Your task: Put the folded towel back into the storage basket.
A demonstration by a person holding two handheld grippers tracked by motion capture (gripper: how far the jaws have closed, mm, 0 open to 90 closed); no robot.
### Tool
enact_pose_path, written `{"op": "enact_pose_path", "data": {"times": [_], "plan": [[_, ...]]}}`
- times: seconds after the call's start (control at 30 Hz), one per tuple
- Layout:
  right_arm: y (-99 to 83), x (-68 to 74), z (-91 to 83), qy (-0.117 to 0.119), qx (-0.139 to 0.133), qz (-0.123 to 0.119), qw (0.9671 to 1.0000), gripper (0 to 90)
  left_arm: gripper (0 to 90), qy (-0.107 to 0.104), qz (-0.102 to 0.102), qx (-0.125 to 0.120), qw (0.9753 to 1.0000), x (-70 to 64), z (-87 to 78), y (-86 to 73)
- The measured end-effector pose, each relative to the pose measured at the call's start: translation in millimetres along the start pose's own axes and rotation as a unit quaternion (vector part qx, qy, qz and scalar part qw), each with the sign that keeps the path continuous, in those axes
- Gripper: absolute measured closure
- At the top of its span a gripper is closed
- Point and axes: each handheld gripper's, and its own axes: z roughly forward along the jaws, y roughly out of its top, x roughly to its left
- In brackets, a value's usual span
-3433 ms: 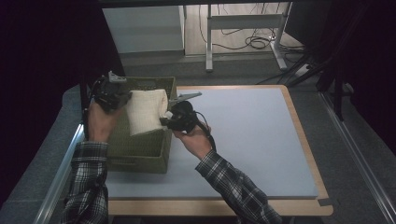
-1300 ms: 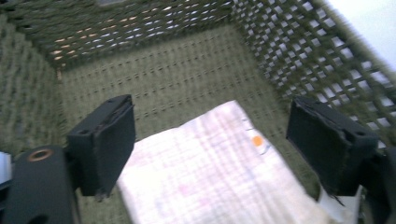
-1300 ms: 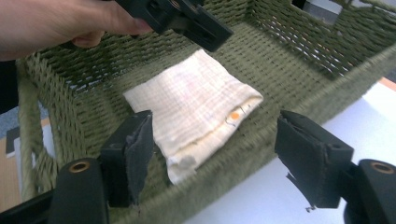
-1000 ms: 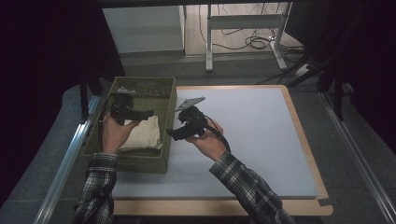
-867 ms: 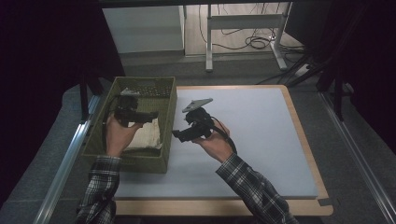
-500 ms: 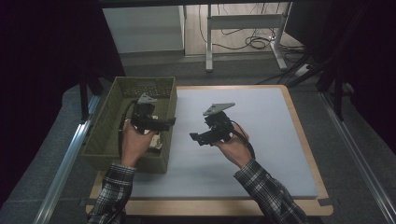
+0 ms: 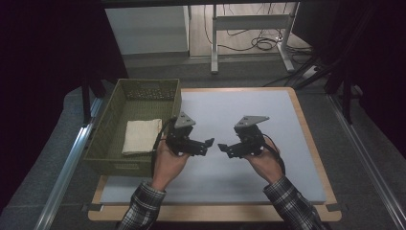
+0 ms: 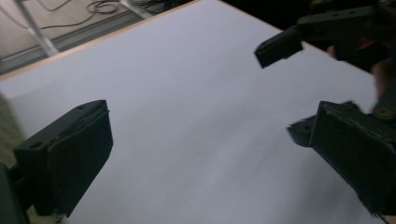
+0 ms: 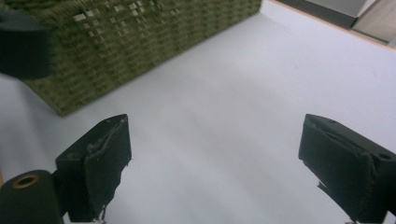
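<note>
A folded cream cloth (image 7: 140, 135) lies flat inside the olive woven basket (image 7: 111, 125) at the table's left. My left gripper (image 7: 207, 143) hovers over the white mat just right of the basket, jaws wide open and empty (image 8: 210, 154). My right gripper (image 7: 222, 147) faces it from the right, a short gap apart, also open and empty (image 9: 215, 163). In the left gripper view, the right gripper's fingers (image 8: 280, 46) point in from the upper right. In the right gripper view, the basket's wall (image 9: 140, 42) stands ahead at upper left.
The white mat (image 7: 268, 115) covers a wood-edged table (image 7: 306, 124). A metal rail (image 7: 67, 167) runs along the left side, another along the right. A table leg frame and cables (image 7: 249, 38) sit on the floor beyond the far edge.
Both grippers let go of the cloth, which now lies flat in the basket. They drew back out of the basket toward the mat's middle, left gripper moving right, and both stand open.
</note>
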Motion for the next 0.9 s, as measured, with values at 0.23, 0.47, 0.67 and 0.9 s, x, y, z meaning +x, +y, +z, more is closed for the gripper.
{"op": "enact_pose_path", "data": {"times": [0.23, 0.47, 0.67, 0.9], "plan": [[-32.2, -11.1, -16.3, -0.021, 0.009, 0.008, 0.9997, 8.5, 0.0, -0.01, 0.007, 0.007, 0.9999, -23.4, 22.4, -22.6], [-65.4, -17.4, -23.8, -0.035, 0.02, 0.018, 0.999, 7.6, 0.0, 0.004, 0.02, 0.033, 0.9993, -30.5, 41.2, -52.9], [-90.7, -17.5, -17.8, -0.04, 0.034, 0.022, 0.9984, 7.2, 0.0, 0.014, 0.021, 0.059, 0.998, -31.9, 54.0, -80.6], [-117.5, -19.8, -9.2, -0.045, 0.054, 0.029, 0.9971, 7.2, 0.0, 0.022, 0.009, 0.077, 0.9967, -27.3, 58.9, -104.6]]}}
